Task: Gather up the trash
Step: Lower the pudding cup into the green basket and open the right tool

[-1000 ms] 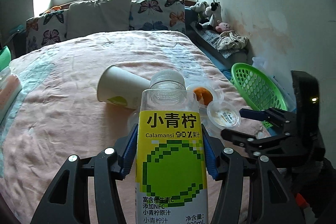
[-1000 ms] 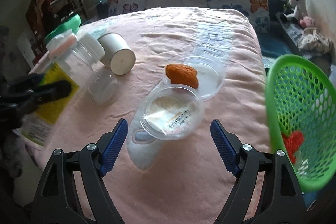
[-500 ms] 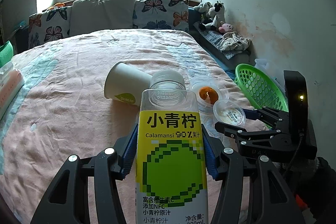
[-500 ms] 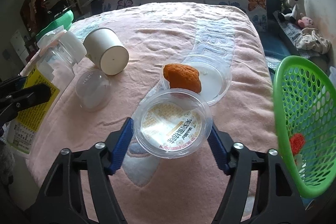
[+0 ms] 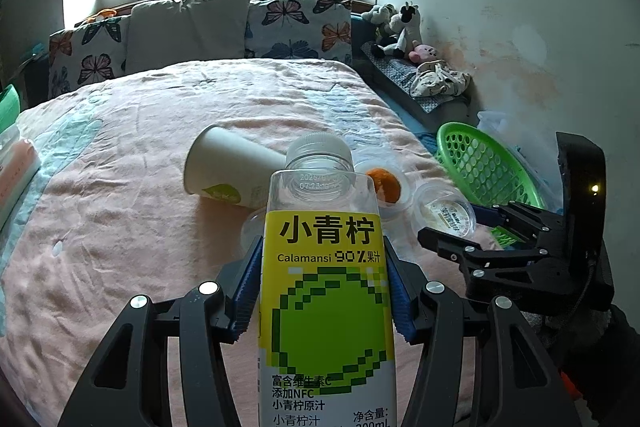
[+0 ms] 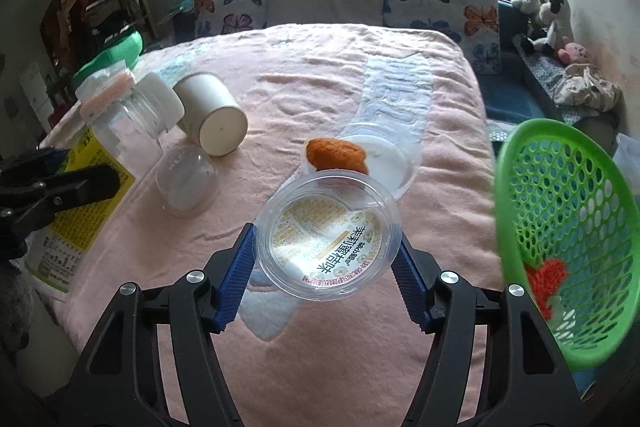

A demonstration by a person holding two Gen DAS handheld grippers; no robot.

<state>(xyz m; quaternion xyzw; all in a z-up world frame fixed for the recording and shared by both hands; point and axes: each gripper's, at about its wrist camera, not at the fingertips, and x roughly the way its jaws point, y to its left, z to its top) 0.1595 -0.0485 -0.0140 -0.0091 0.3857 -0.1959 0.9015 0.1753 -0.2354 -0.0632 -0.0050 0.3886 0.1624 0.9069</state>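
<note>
My right claw (image 6: 326,267) is clamped on a clear plastic cup (image 6: 328,235) with a printed bottom, both blue pads pressed against its sides, held tilted above the pink bed (image 6: 320,75). At its 12 o'clock an orange lump (image 6: 336,155) sits in a shallow clear lid (image 6: 390,163). At 10 o'clock a second clear cup (image 6: 186,183) lies beside a tipped paper cup (image 6: 212,113). At 3 o'clock stands the green basket (image 6: 568,219) — something red lies inside. My left claw (image 5: 322,291) grips a calamansi juice bottle (image 5: 326,291) — upright, cap on, yellow label facing me, pads tight on both sides.
</note>
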